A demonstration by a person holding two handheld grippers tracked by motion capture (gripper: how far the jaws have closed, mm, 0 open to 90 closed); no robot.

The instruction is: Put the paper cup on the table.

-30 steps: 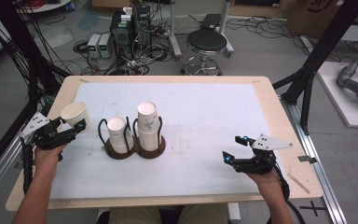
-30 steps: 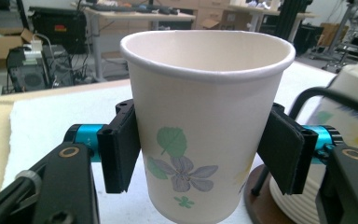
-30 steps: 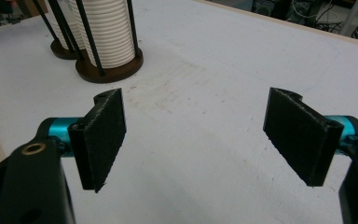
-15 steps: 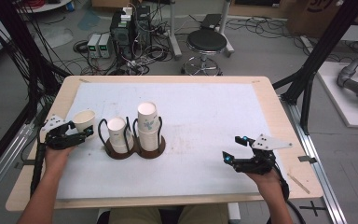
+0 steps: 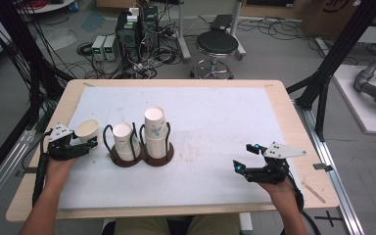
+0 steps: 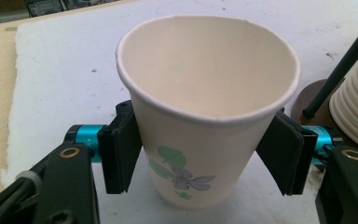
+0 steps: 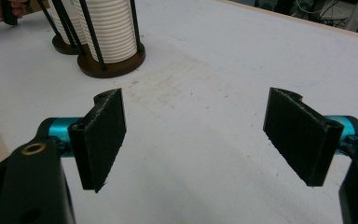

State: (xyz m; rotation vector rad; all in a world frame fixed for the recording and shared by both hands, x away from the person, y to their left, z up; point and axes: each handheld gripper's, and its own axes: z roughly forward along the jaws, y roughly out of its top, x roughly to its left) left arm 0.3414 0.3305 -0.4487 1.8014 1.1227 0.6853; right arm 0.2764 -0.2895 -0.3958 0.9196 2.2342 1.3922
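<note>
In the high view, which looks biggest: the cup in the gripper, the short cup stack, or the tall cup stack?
1. Tall cup stack, clearly the biggest.
2. Short cup stack.
3. Paper cup, held in the left gripper.
The last two look close in size, so that order is unsure.

Matt paper cup (image 6: 205, 112), ribbed paper stacks (image 7: 109, 28), dark wooden bases (image 7: 114, 65)

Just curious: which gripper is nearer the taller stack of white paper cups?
Left. The left gripper sits just left of the taller stack of white paper cups; the right gripper is far right.
</note>
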